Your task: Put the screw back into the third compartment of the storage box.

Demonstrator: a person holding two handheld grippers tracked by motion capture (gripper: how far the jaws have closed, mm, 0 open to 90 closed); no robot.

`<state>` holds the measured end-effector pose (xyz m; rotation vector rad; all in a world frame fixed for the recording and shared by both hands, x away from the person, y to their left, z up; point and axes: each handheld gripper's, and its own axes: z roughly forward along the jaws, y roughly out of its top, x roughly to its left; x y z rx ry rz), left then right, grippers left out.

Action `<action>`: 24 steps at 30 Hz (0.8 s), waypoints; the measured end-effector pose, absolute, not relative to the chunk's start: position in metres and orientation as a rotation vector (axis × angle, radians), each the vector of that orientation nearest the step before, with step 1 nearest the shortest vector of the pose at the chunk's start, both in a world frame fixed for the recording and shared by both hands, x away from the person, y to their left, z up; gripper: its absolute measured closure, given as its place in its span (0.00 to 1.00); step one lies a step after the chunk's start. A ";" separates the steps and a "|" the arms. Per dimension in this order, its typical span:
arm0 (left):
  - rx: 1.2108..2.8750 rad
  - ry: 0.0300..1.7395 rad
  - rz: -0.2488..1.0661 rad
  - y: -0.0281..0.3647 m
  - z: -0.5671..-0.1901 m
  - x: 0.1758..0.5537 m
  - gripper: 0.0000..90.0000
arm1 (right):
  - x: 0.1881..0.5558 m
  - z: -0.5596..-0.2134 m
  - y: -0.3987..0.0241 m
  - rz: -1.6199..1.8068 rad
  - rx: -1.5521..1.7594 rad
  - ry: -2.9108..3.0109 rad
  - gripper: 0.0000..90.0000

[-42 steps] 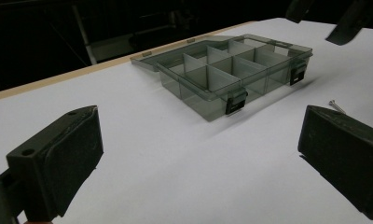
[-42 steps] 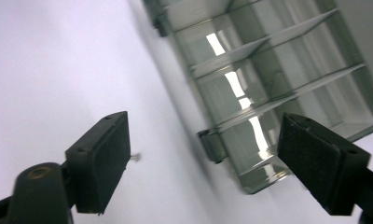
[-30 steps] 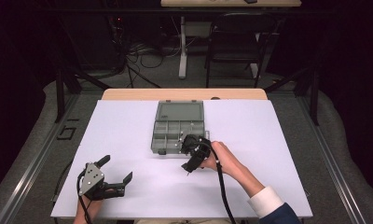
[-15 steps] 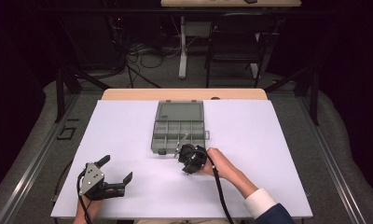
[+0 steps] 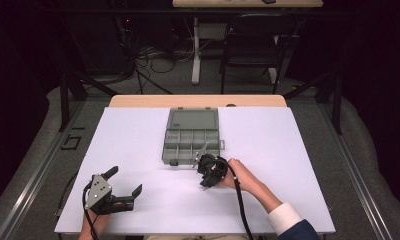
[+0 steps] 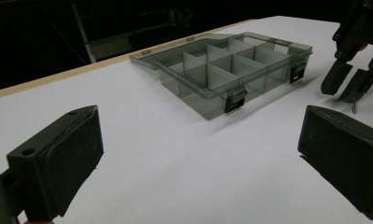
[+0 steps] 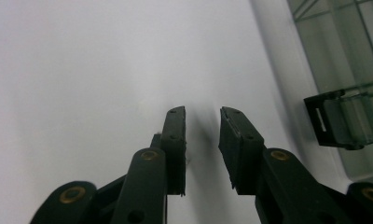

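Right gripper [image 5: 206, 176] at lower centre, jaws narrowed with a gap, just opening slightly, nothing visibly between them. Compartment box [image 5: 192, 136] just above it, lid open, compartments look empty.

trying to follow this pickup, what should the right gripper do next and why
Probably shift the right gripper sideways so the small pin at its tip sits between the jaws. They have just been opening slightly, nothing is between them, and the pin seems beside one jaw.
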<state>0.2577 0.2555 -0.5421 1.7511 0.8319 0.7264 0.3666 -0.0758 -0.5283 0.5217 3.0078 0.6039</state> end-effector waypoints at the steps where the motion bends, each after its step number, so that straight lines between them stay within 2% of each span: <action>1: 1.749 0.833 0.726 0.255 -0.542 0.258 0.00 | 0.365 -0.527 -0.077 0.602 0.524 3.018 0.79; 8: 1.750 0.835 0.727 0.255 -0.542 0.258 0.00 | 0.357 -0.531 -0.080 0.548 0.471 3.033 0.82; 17: 1.750 0.835 0.728 0.256 -0.542 0.257 0.00 | 0.351 -0.530 -0.071 0.427 0.379 3.037 0.94; 24: 1.750 0.834 0.727 0.256 -0.542 0.258 0.00 | 0.350 -0.529 -0.070 0.401 0.415 3.034 0.95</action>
